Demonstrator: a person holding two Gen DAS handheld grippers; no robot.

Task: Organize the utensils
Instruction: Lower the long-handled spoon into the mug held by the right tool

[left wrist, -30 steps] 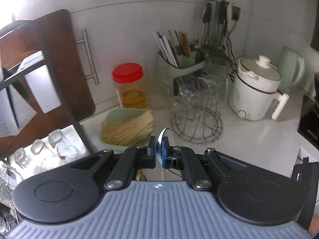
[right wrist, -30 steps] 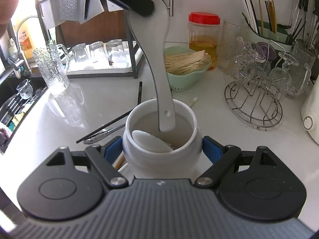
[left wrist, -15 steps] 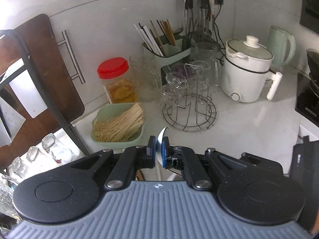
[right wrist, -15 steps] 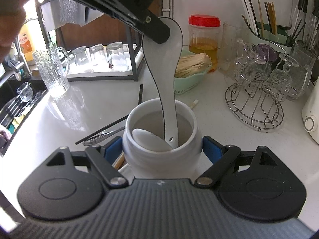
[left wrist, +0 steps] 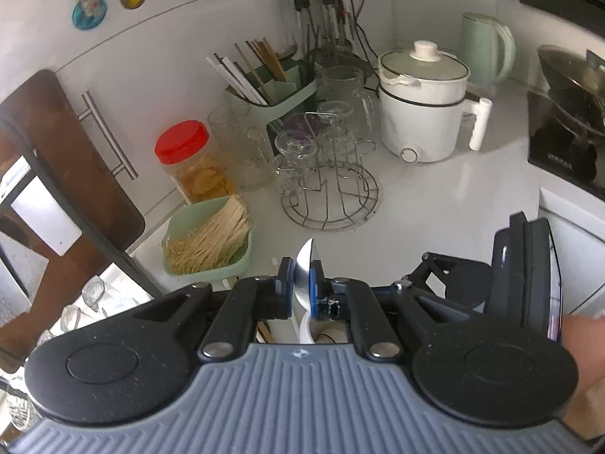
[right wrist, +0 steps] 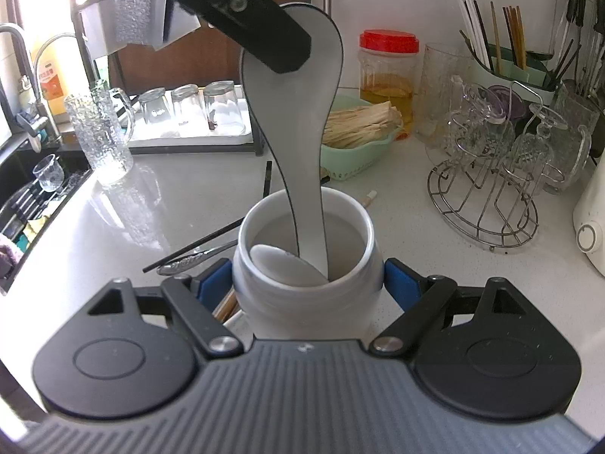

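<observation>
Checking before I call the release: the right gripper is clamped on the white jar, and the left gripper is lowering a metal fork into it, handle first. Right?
One thing is off: it is a white ceramic spoon, not a metal fork. The right wrist view shows the left gripper pinching its bowl end, handle down inside the white jar. The right gripper is indeed clamped on the jar.

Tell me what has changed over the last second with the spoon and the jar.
The left gripper, still shut on the white spoon, rolled it from edge-on to broadside and eased its handle deeper into the white jar. No release yet. The right gripper stays clamped on the jar; the spoon already inside and the black chopstick on the counter haven't moved.
</observation>
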